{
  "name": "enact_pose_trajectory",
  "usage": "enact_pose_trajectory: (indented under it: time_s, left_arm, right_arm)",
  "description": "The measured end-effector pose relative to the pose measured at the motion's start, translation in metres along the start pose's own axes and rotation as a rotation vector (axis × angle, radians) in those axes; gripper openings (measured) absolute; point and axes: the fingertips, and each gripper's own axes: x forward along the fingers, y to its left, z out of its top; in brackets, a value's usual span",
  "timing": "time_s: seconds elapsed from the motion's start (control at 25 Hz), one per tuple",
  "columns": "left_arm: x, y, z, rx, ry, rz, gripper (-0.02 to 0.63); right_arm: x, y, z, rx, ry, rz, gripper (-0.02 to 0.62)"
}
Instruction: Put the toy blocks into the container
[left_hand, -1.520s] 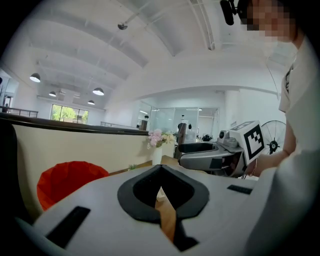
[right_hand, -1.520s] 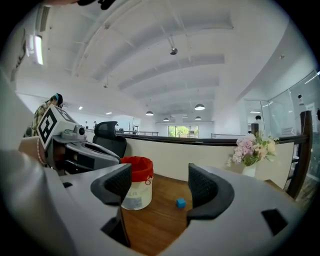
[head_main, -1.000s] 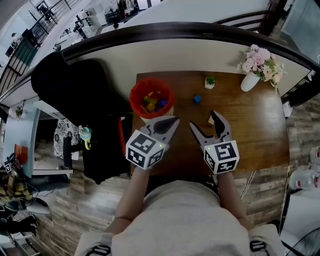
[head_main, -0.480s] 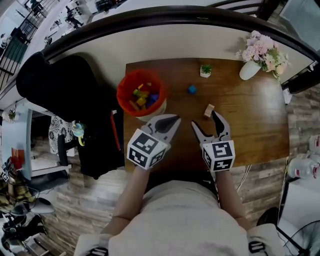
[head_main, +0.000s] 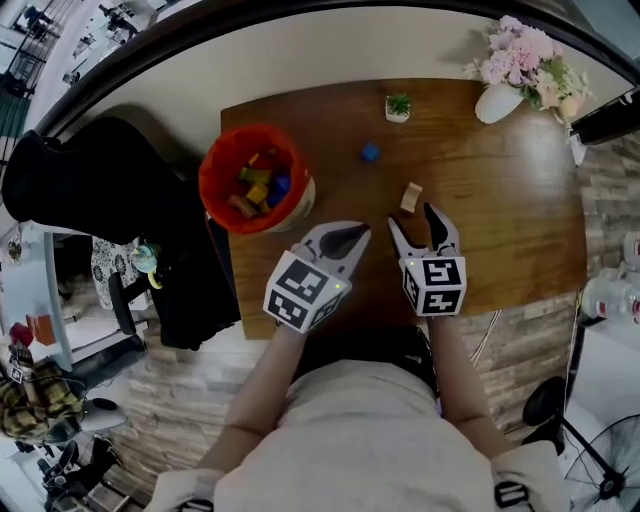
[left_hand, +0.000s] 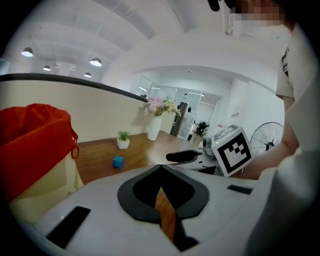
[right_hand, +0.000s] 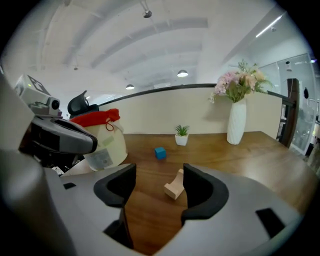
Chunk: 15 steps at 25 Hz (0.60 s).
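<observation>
A red-lined container (head_main: 213, 178) with several coloured blocks inside stands at the table's left end. A blue cube (head_main: 370, 152) lies mid-table, and a pale wooden arch block (head_main: 411, 197) sits nearer me. My right gripper (head_main: 412, 222) is open, low over the table just short of that wooden block (right_hand: 175, 186), which lies ahead by its right fingertip. Its jaws have just been closing a little, with nothing between them. My left gripper (head_main: 345, 238) is shut and empty, its tips (left_hand: 160, 172) meeting, right of the container (left_hand: 30, 145).
A small potted plant (head_main: 398, 105) and a white vase of pink flowers (head_main: 500, 100) stand along the table's far edge. A black chair (head_main: 90, 210) sits left of the table, beside the container. The table's front edge runs just under both grippers.
Both grippers have come down toward the table. The right one now sits closer to the wooden block, its jaws slightly narrower. The left stays shut.
</observation>
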Motion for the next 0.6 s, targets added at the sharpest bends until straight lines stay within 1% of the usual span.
enact_pose_trajectory:
  time_s: [0.16,0.4,0.52,0.6]
  left_arm:
    - [0.01,0.002,-0.008,-0.022,0.017,-0.009,0.015]
    - [0.017,0.009,-0.016,-0.06,0.025,0.008,0.015]
    - [0.02,0.009,-0.018,-0.078,0.028,0.011,0.015]
    - [0.02,0.009,-0.021,-0.086,0.033,0.014,0.015]
  right_arm:
    - [0.016,-0.011,-0.022,0.045,0.054,-0.026,0.282]
    - [0.035,-0.028,-0.041,0.073,0.115,-0.08,0.224]
    - [0.039,-0.036,-0.045,0.08,0.132,-0.103,0.224]
    - [0.042,-0.036,-0.048,0.089,0.145,-0.096,0.224]
